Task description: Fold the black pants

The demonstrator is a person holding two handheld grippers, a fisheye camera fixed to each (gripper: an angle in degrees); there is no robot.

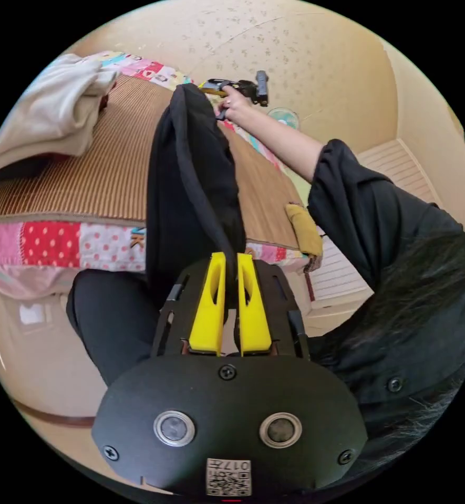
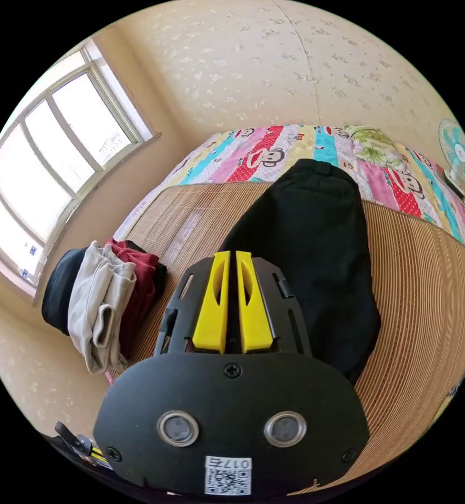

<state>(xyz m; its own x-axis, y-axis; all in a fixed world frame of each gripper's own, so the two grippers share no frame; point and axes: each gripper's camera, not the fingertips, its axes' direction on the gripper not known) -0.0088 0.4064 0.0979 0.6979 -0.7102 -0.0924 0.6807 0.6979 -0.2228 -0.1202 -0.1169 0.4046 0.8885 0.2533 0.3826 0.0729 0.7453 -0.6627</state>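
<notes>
Black pants point(image 1: 190, 210) were stretched out between the two grippers, lifted partly above a woven bamboo mat point(image 1: 101, 173) that covered a bed with a colourful patchwork sheet point(image 1: 53, 244). In the left gripper view, the left gripper point(image 1: 231, 265) had its yellow jaws pressed nearly together, pinching a narrow edge of the black fabric right at the tips. Further off in that same view, a hand point(image 1: 234, 105) held the right gripper point(image 1: 227, 89) up at the far end of the pants, next to the fabric, though its tips were too small to make out there.

In the right gripper view, the right gripper point(image 2: 231, 262) also had its yellow jaws close together, with the black pants point(image 2: 316, 252) at the tips and spreading out over the mat point(image 2: 432, 294) beyond. I couldn't really tell if cloth was caught between those jaws.

A pile of clothes point(image 2: 103, 304), beige, dark red and black, sat at the mat's edge near a window point(image 2: 48, 163). A small fan point(image 2: 458, 155) stood beside the bed. A yellowish cloth point(image 1: 305, 228) lay at the mat's corner.
</notes>
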